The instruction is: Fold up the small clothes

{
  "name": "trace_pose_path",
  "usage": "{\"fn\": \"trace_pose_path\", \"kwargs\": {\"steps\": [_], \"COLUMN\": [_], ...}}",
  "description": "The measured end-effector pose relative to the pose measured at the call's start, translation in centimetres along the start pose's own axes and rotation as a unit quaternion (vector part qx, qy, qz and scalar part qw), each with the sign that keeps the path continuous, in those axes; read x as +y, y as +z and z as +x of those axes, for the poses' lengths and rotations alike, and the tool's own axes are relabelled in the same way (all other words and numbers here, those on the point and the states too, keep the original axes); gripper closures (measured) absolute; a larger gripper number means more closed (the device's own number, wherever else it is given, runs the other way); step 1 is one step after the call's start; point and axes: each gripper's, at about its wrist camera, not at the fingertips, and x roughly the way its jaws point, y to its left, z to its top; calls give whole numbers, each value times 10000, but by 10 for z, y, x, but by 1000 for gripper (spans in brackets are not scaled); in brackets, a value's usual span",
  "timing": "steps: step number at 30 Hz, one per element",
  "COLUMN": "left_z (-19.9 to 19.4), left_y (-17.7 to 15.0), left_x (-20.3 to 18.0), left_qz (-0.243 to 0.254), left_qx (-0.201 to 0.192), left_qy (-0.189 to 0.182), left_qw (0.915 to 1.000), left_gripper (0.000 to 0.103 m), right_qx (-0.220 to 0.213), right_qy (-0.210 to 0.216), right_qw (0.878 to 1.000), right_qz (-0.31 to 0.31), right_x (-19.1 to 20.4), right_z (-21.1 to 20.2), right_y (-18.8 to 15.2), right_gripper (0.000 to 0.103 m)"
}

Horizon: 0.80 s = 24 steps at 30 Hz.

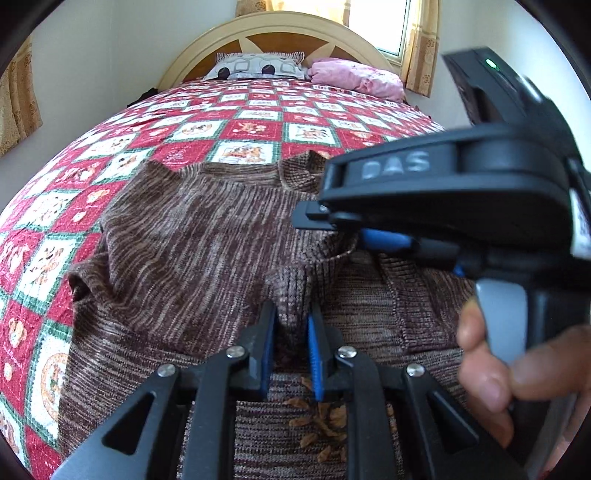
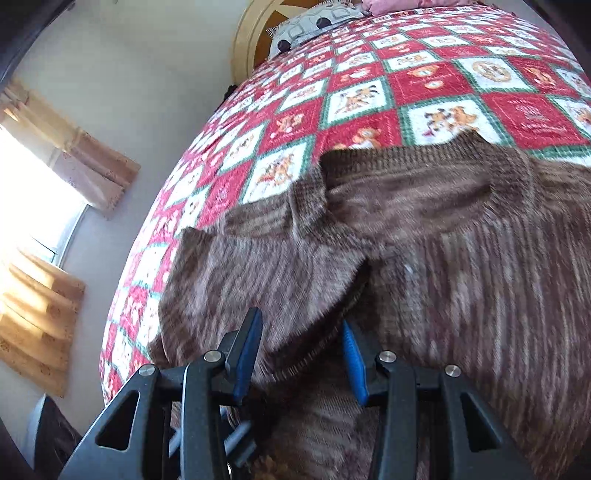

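Here we are over the bed [image 1: 255, 129], its red, white and green patchwork quilt stretching up to the headboard [image 1: 273, 33]. A grey patterned pillow [image 1: 255, 66] and a pink bundle of bedding [image 1: 354, 77] sit at the far end.

The brown knit sweater [image 1: 207, 229] lies spread on the near part of the quilt. One sleeve is out to the left and the neck points toward the headboard.

Our left tool [image 1: 290, 332] is clamped on a raised ridge of the sweater. The knit stands up between its blue pads [image 1: 266, 347], and they press in on it from both sides.

Across from it comes the right tool [image 1: 340, 236], with a hand [image 1: 491, 369] wrapped round its handle. From this side we see its fingers pinched together on an edge of the sweater, and the cloth peaks up to meet the tips.

Its own camera is smeared with blur. There the ribbed edge runs between the two blue pads, and we cannot read the gap cleanly. Both tools are close together over the near middle of the garment.
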Motion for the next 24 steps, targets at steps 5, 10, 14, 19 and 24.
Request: {"fn": "trace_pose_path", "kwargs": {"steps": [5,10,14,19,24], "left_z": [3,6,12,9,-19], "left_y": [4,12,17,11,11], "left_x": [-6,-21,-38,-34,25], "left_qz": [50,150,256,359,-146], "left_qx": [42,33,96,388,371], "left_qy": [60,-10,-154,-388,-609], "left_qw": [10000,9999,9995,9979,9973], "left_gripper": [81,82,82,57,46], "right_qx": [-40,-448,-518,-33,-930], "right_qy": [-271,-182,-409,-863,-1576], "right_qw": [9974,9919,9898,9892,9795], "right_qz": [-670,-1178,-1267,-1184,-841], "right_x": [16,25,11,-17,-20], "right_z": [-2,-35,-37,-6,-43], "right_y": [4,23,36,24,19], "right_gripper": [100,100,100,99,98]}}
